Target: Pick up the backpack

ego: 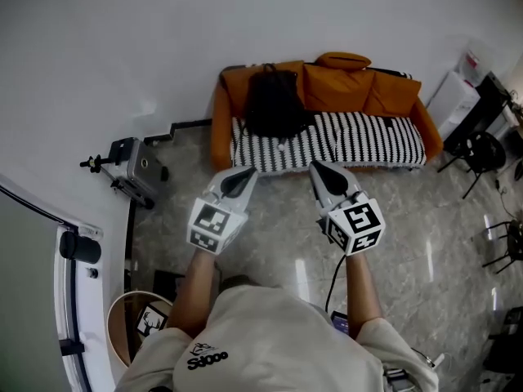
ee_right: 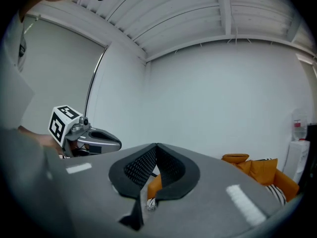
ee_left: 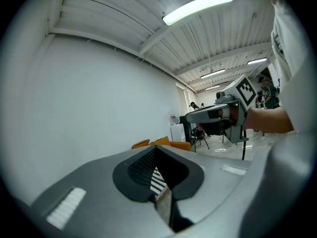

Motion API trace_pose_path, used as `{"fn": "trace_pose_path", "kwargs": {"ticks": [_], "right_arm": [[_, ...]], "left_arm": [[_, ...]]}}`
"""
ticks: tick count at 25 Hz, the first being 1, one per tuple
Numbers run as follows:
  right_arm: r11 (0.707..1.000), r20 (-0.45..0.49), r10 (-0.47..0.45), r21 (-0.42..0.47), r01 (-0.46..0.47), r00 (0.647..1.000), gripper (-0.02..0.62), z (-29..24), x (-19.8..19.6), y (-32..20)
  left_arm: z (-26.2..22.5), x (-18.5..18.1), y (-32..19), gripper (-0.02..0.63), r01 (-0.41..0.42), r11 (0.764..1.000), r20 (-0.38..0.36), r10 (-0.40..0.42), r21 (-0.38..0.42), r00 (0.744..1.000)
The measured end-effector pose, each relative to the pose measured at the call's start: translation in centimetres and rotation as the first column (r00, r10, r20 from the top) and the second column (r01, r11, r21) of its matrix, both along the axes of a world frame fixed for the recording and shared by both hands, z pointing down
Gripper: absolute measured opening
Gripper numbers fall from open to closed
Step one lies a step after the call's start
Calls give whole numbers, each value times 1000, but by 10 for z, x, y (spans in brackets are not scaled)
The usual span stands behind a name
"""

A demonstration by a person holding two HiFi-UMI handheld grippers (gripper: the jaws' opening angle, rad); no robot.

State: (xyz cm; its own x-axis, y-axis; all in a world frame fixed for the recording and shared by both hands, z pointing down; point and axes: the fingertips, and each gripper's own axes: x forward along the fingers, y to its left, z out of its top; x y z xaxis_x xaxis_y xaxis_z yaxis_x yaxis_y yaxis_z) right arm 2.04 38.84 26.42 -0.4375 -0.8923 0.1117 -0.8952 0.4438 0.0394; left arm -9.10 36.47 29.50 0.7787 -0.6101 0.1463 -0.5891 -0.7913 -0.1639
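A black backpack (ego: 273,102) leans upright against the back of an orange sofa (ego: 398,95), on the left part of its black-and-white striped seat (ego: 368,140). Both grippers are held out level over the floor, short of the sofa's front edge. My left gripper (ego: 245,174) is shut with nothing in it, just below the backpack. My right gripper (ego: 317,169) is shut and empty too, a little to the right. In the left gripper view the closed jaws hide most of the sofa (ee_left: 163,143). The right gripper view shows orange cushions (ee_right: 257,168) at right.
A silver suitcase (ego: 136,171) with a tripod stands at the left by the wall. A round bin (ego: 122,321) is near my left side. Black chairs (ego: 480,153) and a desk stand at right. A marbled floor (ego: 270,235) lies between me and the sofa.
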Motion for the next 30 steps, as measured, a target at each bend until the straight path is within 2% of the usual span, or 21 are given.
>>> {"fn": "trace_pose_path", "kwargs": {"ticks": [5, 17, 23, 30], "right_arm": [[999, 5, -31, -19, 31, 1000, 3, 12, 10, 4], [999, 8, 38, -24, -37, 999, 3, 27, 41, -26], [999, 1, 8, -31, -8, 1000, 3, 33, 36, -68], [999, 4, 21, -28, -21, 1000, 3, 28, 39, -145]], "left_arm": [[14, 0, -1, 11, 62, 998, -2, -62, -27, 998], [30, 16, -30, 11, 71, 997, 5, -71, -41, 997], [35, 16, -81, 11, 69, 997, -22, -70, -37, 997], [37, 17, -163, 11, 72, 996, -31, -73, -54, 997]]}}
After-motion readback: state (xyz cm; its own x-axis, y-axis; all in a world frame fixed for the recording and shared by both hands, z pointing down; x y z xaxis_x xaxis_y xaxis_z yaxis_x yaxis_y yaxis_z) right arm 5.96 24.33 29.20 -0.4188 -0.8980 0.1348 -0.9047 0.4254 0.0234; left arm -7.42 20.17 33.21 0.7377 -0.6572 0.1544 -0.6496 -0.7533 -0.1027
